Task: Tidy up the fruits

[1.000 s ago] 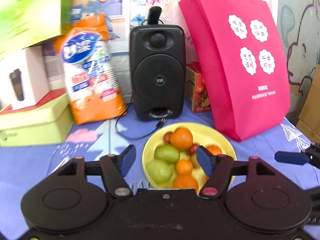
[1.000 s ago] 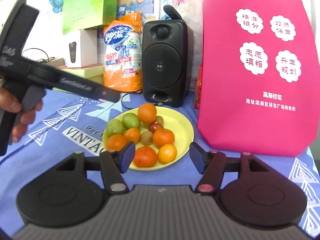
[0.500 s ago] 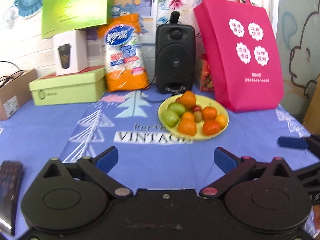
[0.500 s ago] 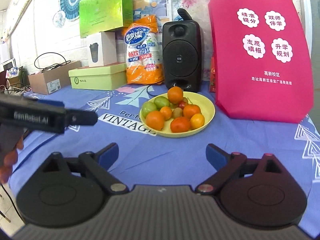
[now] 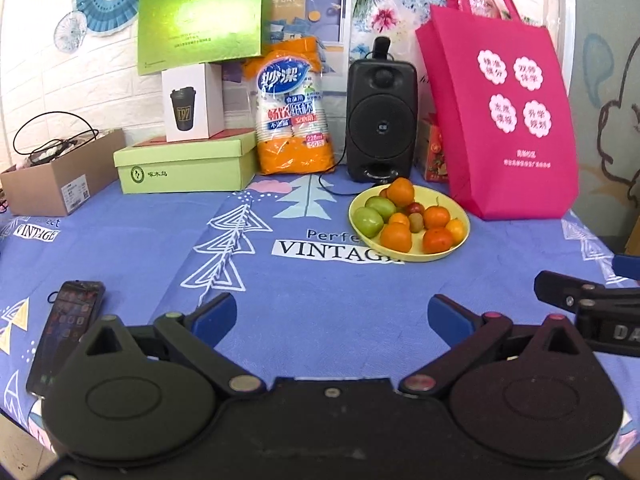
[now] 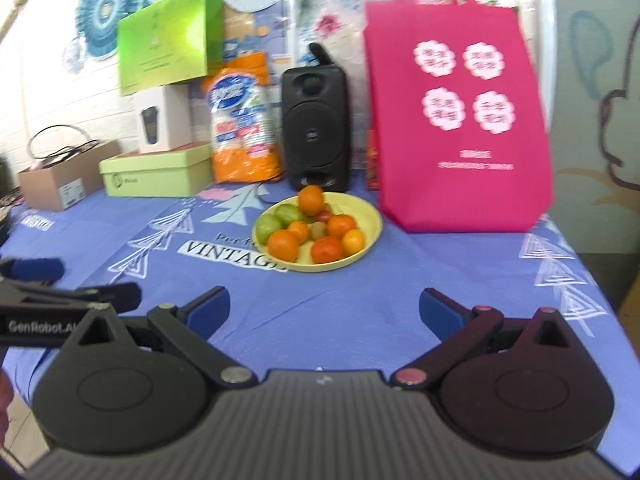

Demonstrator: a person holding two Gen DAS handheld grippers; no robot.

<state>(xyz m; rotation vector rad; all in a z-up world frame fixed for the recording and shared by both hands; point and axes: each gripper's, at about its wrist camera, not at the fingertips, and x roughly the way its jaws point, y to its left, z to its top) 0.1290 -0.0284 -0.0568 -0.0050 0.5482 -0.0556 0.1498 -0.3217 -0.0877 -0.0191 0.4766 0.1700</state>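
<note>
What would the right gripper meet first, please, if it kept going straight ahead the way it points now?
Probably the yellow plate of fruit: the open right gripper points across bare blue tablecloth at it, likely reaching the near orange first. Depth is uncertain.

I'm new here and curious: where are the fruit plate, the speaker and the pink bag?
yellow plate [image 5: 459, 240], left wrist view, bare right rim.
black speaker [image 5: 381, 124], left wrist view, round grille.
pink bag [image 6: 460, 184], right wrist view, lower front.

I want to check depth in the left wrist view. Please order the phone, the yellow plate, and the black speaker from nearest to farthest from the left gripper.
From the left gripper:
1. Phone: lying on the cloth, just left of the gripper.
2. Yellow plate: ahead, slightly right, holding fruit.
3. Speaker: upright behind the plate, near the wall.
</note>
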